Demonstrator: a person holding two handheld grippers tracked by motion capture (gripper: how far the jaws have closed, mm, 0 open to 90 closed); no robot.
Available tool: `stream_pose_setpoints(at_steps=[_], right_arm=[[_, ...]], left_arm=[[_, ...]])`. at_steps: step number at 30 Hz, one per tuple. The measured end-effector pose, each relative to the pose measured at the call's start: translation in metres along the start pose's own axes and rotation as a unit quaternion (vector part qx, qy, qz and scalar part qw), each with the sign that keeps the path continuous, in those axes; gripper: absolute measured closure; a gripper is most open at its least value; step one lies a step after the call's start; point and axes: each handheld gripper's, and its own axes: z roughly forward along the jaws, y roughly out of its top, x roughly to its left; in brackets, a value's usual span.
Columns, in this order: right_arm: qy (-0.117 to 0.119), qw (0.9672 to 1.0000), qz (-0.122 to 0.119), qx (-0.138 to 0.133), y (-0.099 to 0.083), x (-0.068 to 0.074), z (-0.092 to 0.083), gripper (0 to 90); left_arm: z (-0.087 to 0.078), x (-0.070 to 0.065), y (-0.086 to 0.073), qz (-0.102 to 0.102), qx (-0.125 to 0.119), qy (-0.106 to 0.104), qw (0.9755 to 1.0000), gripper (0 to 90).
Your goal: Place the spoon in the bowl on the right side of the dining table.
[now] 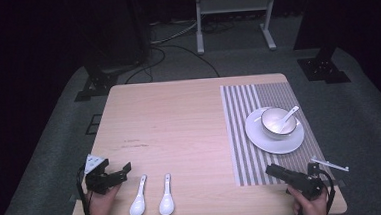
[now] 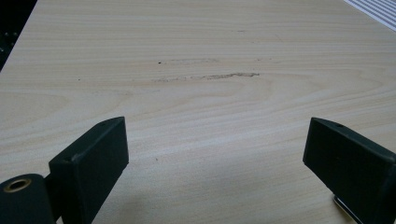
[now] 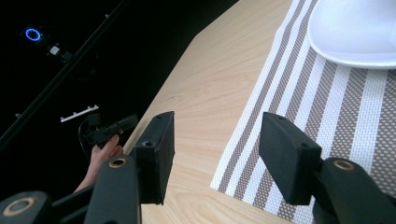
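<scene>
Holding both sets of fingers released and empty at the bottom of the frame, I wait at the near edge of the counter (image 1: 179, 113). At lower left, my left gripper (image 1: 117, 174) rests low, pointing toward two white spoons (image 1: 153, 196) that lie side by side just beside it, bowls toward me, probably the next pieces for laying the setting. At lower right, my right gripper (image 1: 272, 171) hovers over the near corner of the striped placemat (image 1: 240, 134), its black fingers (image 3: 156, 149) spread apart with nothing between them. Farther up the mat, right of center, a bowl (image 1: 278, 123) with a spoon in it sits on a white plate (image 1: 276, 142).
</scene>
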Motion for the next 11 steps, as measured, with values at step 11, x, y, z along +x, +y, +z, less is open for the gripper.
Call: stream_pose_setpoints(at_steps=[11], right_arm=[[0.005, 1.0000, 0.003, -0.004, -0.0097, 0.0005, -0.0038, 44.1]], left_arm=[[0.0000, -0.0001, 0.0001, 0.001, 0.001, 0.000, 1.0000, 5.5]])
